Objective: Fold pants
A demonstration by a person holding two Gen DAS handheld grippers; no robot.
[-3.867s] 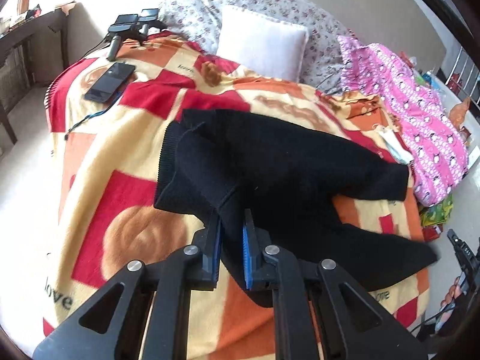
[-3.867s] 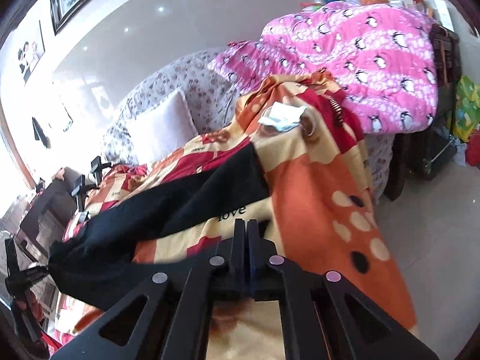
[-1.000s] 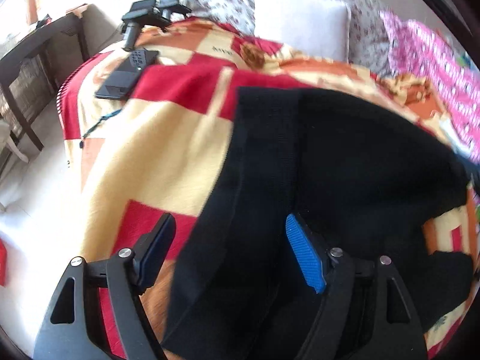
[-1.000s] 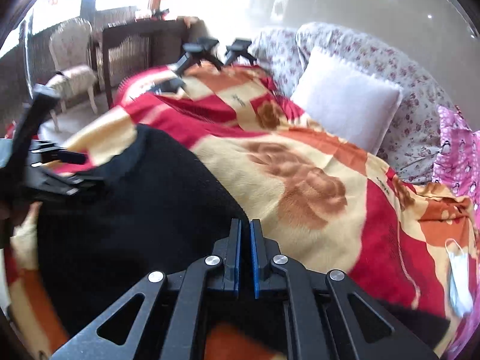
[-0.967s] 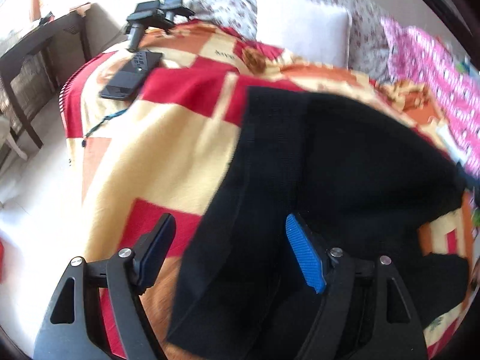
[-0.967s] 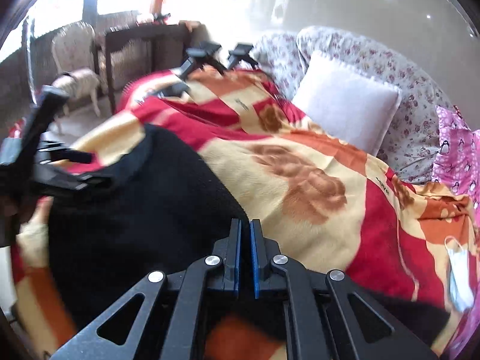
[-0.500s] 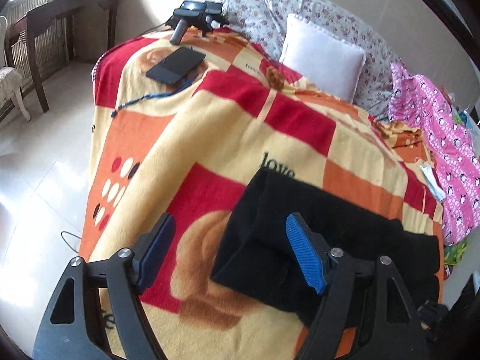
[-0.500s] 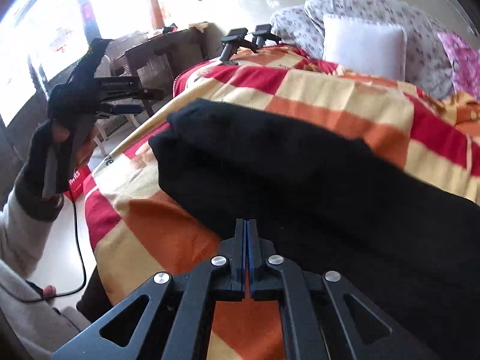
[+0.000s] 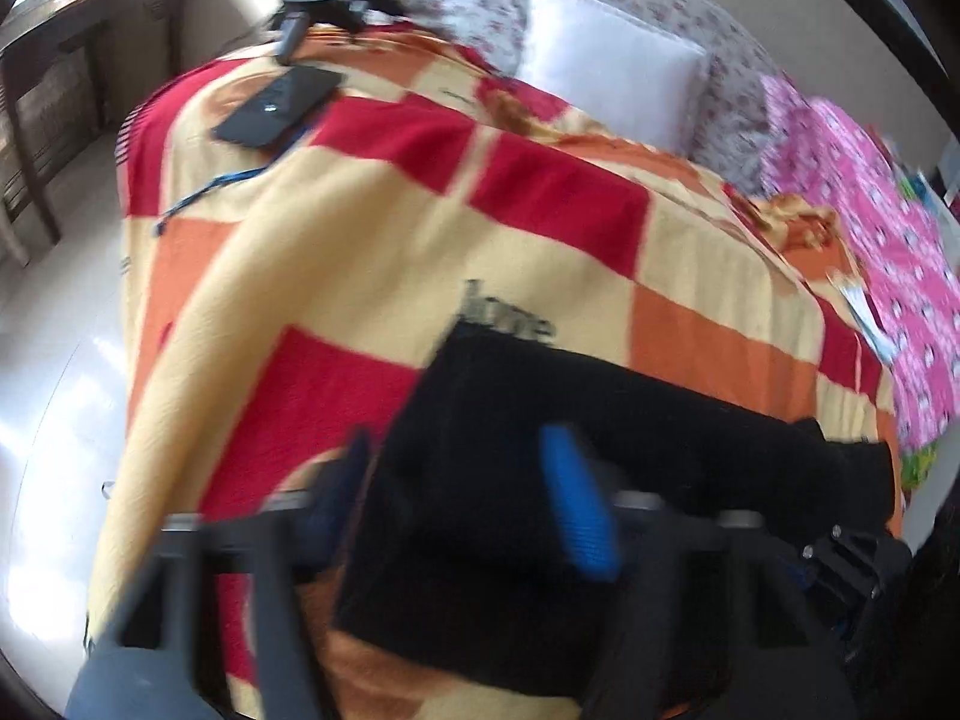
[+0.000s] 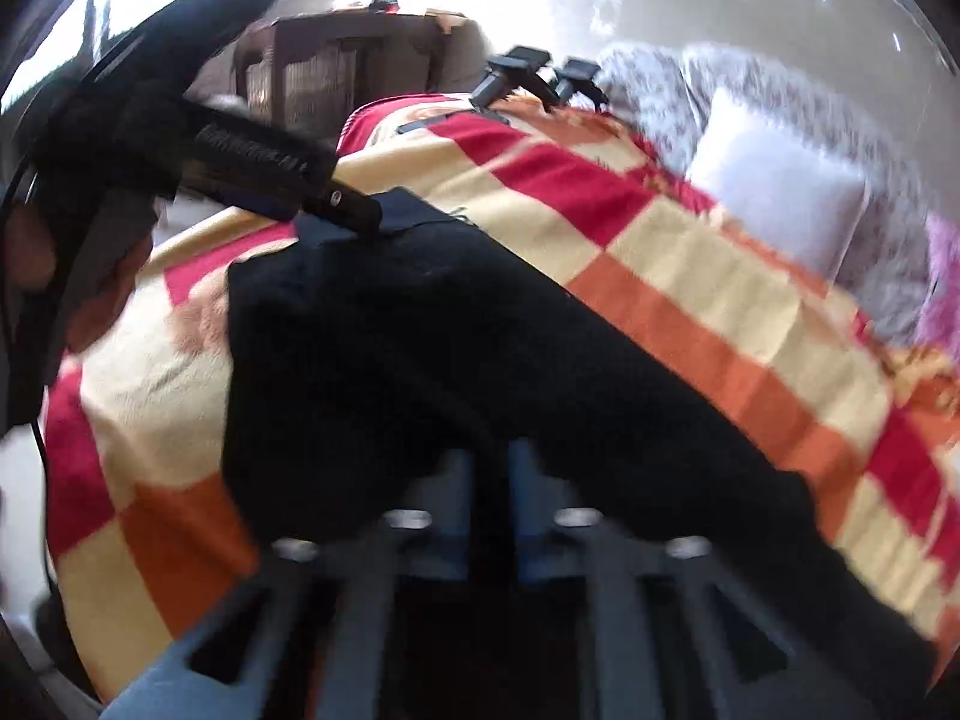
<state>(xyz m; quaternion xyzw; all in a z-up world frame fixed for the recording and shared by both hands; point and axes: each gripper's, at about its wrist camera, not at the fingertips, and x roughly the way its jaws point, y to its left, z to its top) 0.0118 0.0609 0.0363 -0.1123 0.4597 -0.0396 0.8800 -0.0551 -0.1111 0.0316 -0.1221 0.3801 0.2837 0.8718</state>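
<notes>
The black pants (image 9: 540, 450) lie folded lengthwise on the checked blanket (image 9: 372, 252) near the bed's front edge. My left gripper (image 9: 468, 492) is open, its blue pads (image 9: 576, 498) spread over the pants' near end without gripping. In the right wrist view the pants (image 10: 420, 348) stretch from left to lower right. My right gripper (image 10: 492, 498) has its jaws slightly apart with black cloth over the gap. The left gripper also shows in the right wrist view (image 10: 336, 204) at the pants' far corner.
A white pillow (image 9: 606, 84) and floral cushions lie at the head of the bed. A pink quilt (image 9: 888, 210) lies along the right side. A dark phone (image 9: 276, 108) and spare grippers (image 9: 324, 0) lie at the far left corner. A wooden table (image 9: 54, 72) stands left.
My left gripper has dropped closer over the pants' near end, still open. My right gripper's jaws have parted a little, and the view has swung along the pants.
</notes>
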